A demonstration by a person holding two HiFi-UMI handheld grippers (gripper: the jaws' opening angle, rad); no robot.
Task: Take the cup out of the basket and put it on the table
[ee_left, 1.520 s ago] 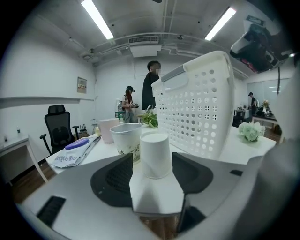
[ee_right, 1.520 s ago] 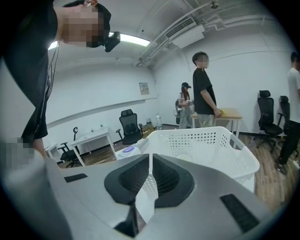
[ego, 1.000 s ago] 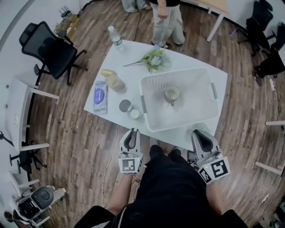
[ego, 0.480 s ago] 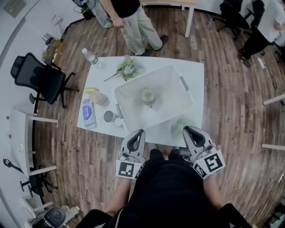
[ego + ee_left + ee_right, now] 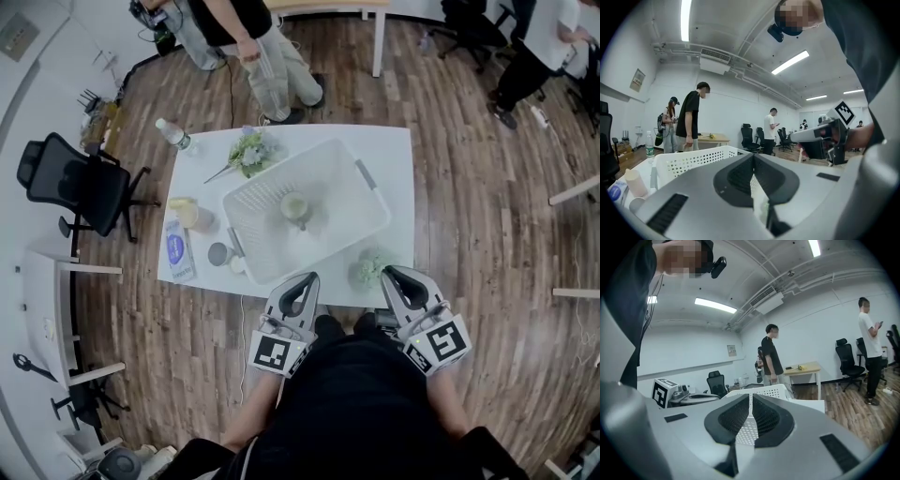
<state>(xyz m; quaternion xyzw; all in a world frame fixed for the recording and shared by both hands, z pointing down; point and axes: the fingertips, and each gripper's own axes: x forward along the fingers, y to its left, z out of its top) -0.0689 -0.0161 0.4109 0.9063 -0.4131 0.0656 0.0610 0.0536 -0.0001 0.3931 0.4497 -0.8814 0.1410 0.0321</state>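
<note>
Nothing done yet: cup (image 5: 294, 206) sits in the basket (image 5: 251, 251). My left gripper (image 5: 305, 280) and right gripper (image 5: 395, 274) hover at the table (image 5: 392, 150) edge, both pressed together and empty.

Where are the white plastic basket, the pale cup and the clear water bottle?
White perforated plastic basket (image 5: 328, 251): head view, near wall.
Pale round cup (image 5: 294, 206): head view, open top.
Clear plastic water bottle (image 5: 174, 138): head view, body.

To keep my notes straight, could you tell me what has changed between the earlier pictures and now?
The left gripper and right gripper have come forward over the table's near edge, the left angling toward the basket; both are shut on nothing. The cup stays in the basket, untouched.
</note>
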